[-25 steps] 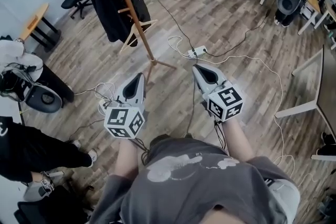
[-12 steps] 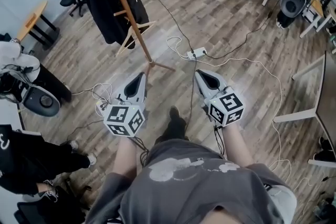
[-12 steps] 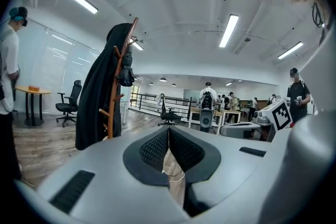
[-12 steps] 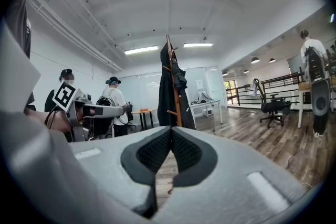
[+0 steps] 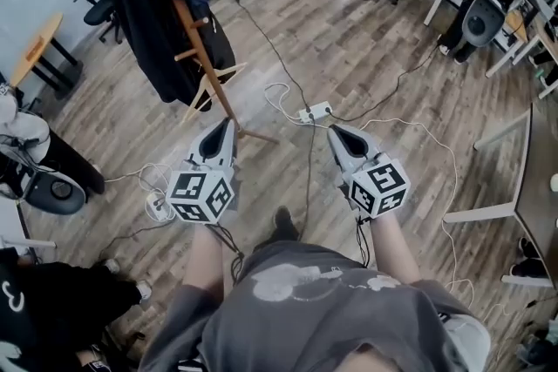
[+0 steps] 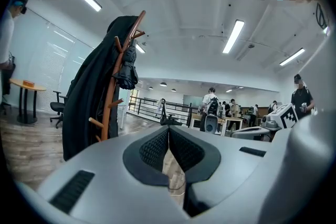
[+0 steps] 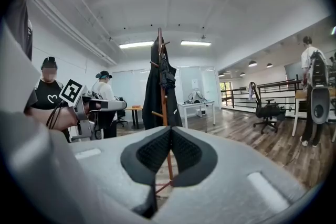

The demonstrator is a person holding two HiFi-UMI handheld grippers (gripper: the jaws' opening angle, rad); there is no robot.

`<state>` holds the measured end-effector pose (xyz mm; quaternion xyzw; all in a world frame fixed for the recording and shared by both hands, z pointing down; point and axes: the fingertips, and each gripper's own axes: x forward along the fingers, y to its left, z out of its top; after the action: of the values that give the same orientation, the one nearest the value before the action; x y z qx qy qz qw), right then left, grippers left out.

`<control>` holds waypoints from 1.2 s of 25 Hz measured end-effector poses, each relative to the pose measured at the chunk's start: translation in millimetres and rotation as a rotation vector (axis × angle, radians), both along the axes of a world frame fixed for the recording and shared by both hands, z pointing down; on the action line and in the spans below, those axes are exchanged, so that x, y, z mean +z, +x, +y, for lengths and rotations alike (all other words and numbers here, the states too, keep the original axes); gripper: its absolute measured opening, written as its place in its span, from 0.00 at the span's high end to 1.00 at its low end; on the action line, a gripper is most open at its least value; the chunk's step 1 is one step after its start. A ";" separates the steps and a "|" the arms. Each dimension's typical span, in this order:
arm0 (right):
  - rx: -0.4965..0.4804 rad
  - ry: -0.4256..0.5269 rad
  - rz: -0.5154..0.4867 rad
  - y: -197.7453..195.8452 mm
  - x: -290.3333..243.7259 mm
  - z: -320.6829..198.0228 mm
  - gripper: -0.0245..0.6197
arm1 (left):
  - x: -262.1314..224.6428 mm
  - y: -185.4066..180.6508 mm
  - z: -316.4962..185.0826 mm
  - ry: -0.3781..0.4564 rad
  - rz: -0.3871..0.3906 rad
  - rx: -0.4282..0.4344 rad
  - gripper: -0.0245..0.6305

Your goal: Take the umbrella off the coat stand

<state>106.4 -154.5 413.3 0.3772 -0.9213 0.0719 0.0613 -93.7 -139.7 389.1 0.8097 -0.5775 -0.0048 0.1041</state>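
left gripper view shows my left gripper (image 6: 169, 128) with its ribbed black pads pressed together at the tip and nothing between them. the right gripper (image 7: 170, 131) reads the same in its own view: pads meeting, empty, only a sliver of floor showing below the contact line.

beyond the left jaws rises the orange-brown wooden coat stand (image 6: 112, 97), leaning in the wide lens, with short pegs up its pole. a long black coat (image 6: 84, 107) drapes down the side of the coat stand away from me. the dark folded umbrella (image 6: 126, 70) hangs bundled from an upper peg of the coat stand, on the side nearer the railing, just beside the pole and touching the coat's collar area.

from the head view both grippers sit short of the coat stand, the left one near its splayed foot, the right one well apart from it. a white power strip (image 5: 314, 111) and loose cables lie on the grey-brown plank floor (image 5: 375, 48) beside the coat stand's base.

my read: nothing of the task is done yet. the umbrella is untouched on its peg. left to do: close in on the coat stand, raise a gripper to the upper peg, open its jaws, take the umbrella and lift it clear.
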 end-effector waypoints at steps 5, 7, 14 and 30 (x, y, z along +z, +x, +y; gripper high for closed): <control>-0.012 0.022 -0.007 -26.0 -14.3 -55.1 0.96 | -8.1 -25.7 -49.2 0.011 0.000 -0.011 0.95; -0.023 0.033 -0.004 -37.5 -20.1 -72.6 0.96 | -11.2 -34.3 -67.1 0.013 0.007 -0.008 0.95; -0.038 0.033 0.033 -67.3 -9.9 -125.8 0.96 | -21.4 -56.8 -127.0 0.046 0.023 0.023 0.95; -0.171 0.027 0.006 -100.9 12.3 -234.4 0.96 | -41.7 -72.1 -196.1 0.115 0.006 -0.109 0.94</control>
<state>5.5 -388.9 425.6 0.2982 -0.9508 0.0529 0.0649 -165.8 -335.7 347.4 0.7817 -0.6192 -0.0461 0.0586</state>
